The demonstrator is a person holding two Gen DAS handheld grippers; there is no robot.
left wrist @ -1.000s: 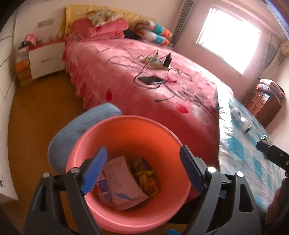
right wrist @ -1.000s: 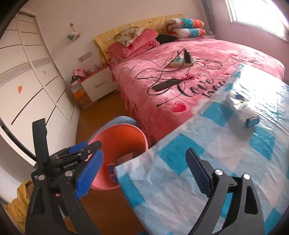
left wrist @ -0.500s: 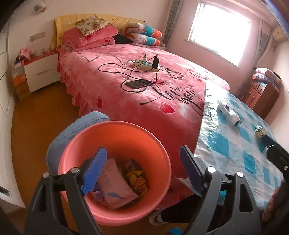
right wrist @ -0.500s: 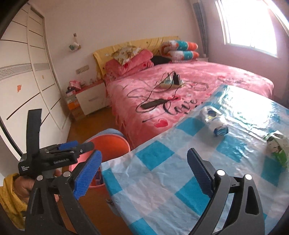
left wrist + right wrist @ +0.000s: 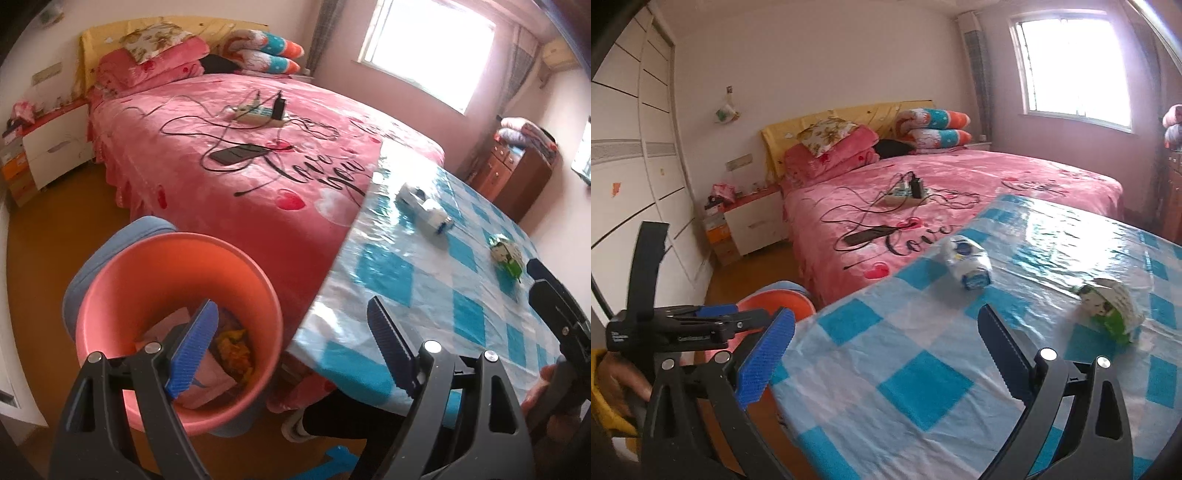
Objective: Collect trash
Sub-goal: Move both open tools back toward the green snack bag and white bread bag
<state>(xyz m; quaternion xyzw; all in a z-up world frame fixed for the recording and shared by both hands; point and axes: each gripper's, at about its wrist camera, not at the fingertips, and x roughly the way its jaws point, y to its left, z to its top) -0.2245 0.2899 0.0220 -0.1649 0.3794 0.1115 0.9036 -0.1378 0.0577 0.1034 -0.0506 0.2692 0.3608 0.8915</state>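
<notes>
Both grippers hang level with jaws spread and empty — the left gripper between orange bin and table edge, the right gripper over the checked tablecloth, short of the crumpled white-and-blue wrapper and green-and-white carton.

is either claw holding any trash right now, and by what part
Nothing is held. The left claw and right claw are both open and empty; two wrappers lie on the table.

"Love" on pink bedspread
</notes>
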